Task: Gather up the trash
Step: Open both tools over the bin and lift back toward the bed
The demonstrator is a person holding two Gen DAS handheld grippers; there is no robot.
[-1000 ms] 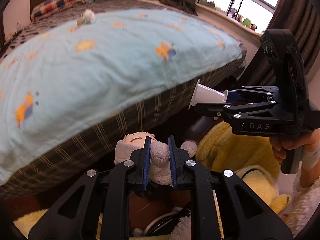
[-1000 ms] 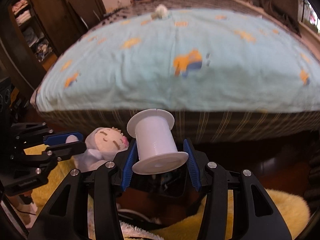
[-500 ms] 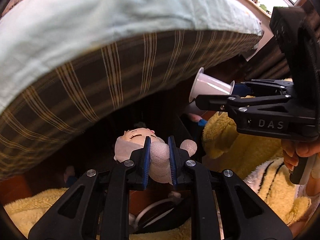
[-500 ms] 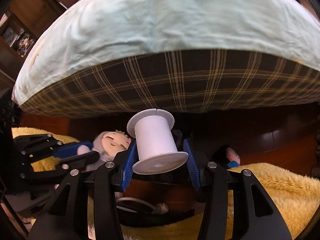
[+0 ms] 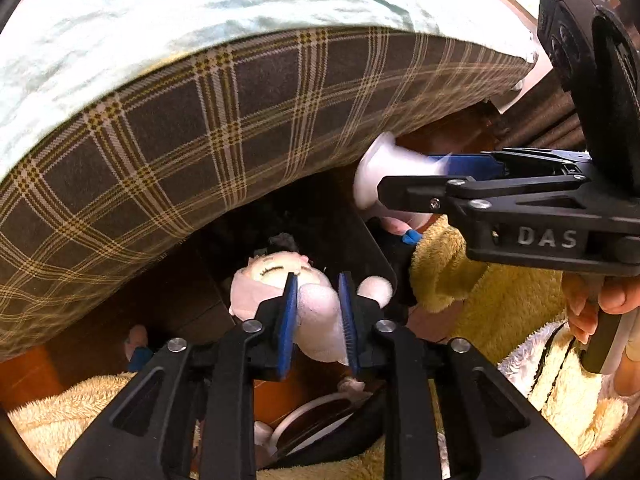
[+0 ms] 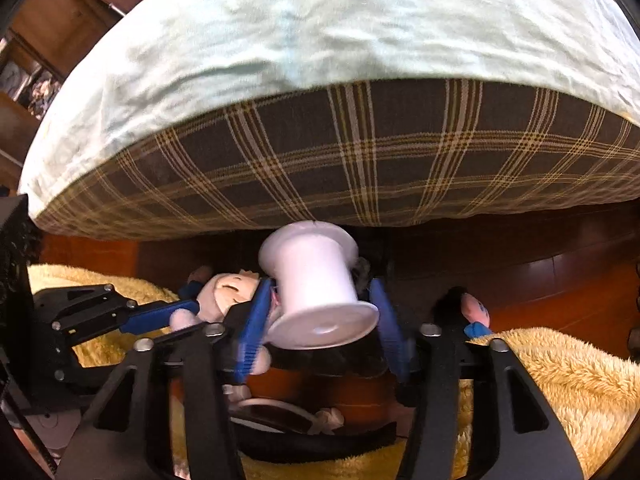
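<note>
A small plush doll [image 5: 276, 276] with a sleeping face is pinched at its body by my left gripper [image 5: 316, 292], whose jaws are opening while the pads still touch it. My right gripper [image 6: 320, 304] is opening too. The white plastic spool [image 6: 316, 280] sits tilted and blurred between its blue pads, with a gap at the right pad. From the left wrist view the right gripper [image 5: 420, 172] and spool [image 5: 380, 168] hang at the upper right. The right wrist view shows the left gripper [image 6: 180, 312] and doll [image 6: 228, 288] at the left. Both point steeply down.
Straight below both grippers lies a black bag or bin [image 6: 312, 436] with a white ring [image 5: 320, 412] inside. A bed with a plaid side [image 6: 360, 160] and pale blue cover [image 6: 320, 20] overhangs ahead. Yellow fluffy fabric [image 6: 560, 380] lies around, on wooden floor [image 6: 560, 280]. A hand [image 5: 600, 300] holds the right gripper.
Both grippers have dropped from above the bed to below its edge and tipped downward. The right pads have spread away from the spool, which has tilted. The left pads have barely widened.
</note>
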